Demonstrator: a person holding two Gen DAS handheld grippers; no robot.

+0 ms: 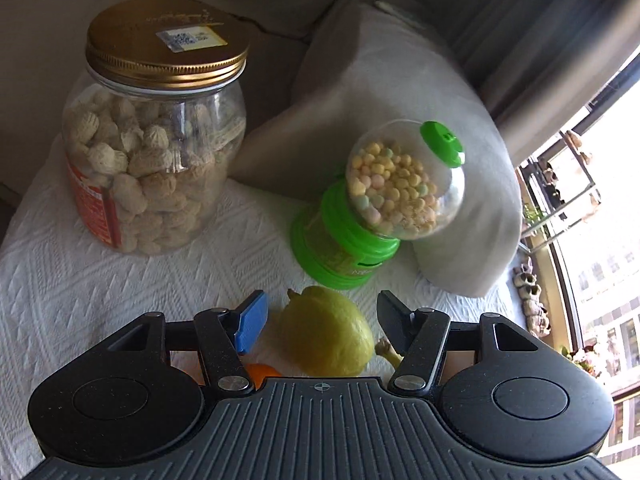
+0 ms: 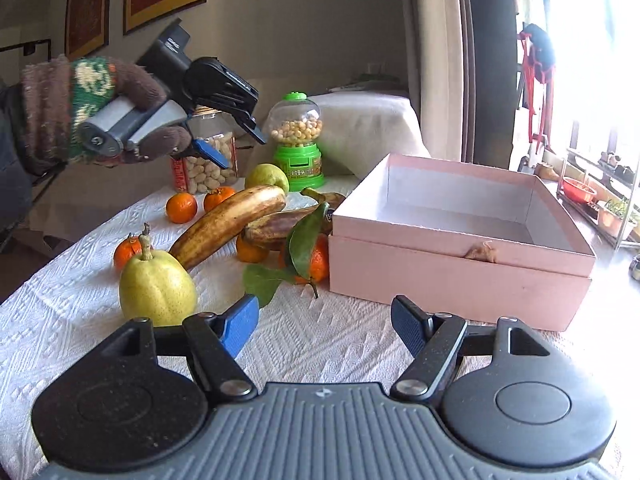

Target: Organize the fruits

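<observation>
My left gripper point(image 1: 322, 320) is open and hangs over a yellow-green pear point(image 1: 326, 330), which shows between its fingers without touching the pads. In the right wrist view a gloved hand holds this left gripper point(image 2: 240, 146) above that far pear point(image 2: 267, 176). My right gripper point(image 2: 326, 326) is open with nothing between its fingers, low over the white cloth. A second pear point(image 2: 158, 286) stands just left of its blue pad. Two browned bananas point(image 2: 230, 224) lie among several tangerines point(image 2: 181, 207), one with green leaves point(image 2: 318, 262). An open pink box point(image 2: 460, 232) sits to the right.
A peanut jar with a gold lid point(image 1: 156, 152) and a green candy dispenser point(image 1: 372, 208) stand at the back of the table. A grey-covered object point(image 1: 400, 120) sits behind them. A tangerine point(image 1: 262, 372) and a banana stem point(image 1: 388, 350) lie beside the far pear. Windows are at the right.
</observation>
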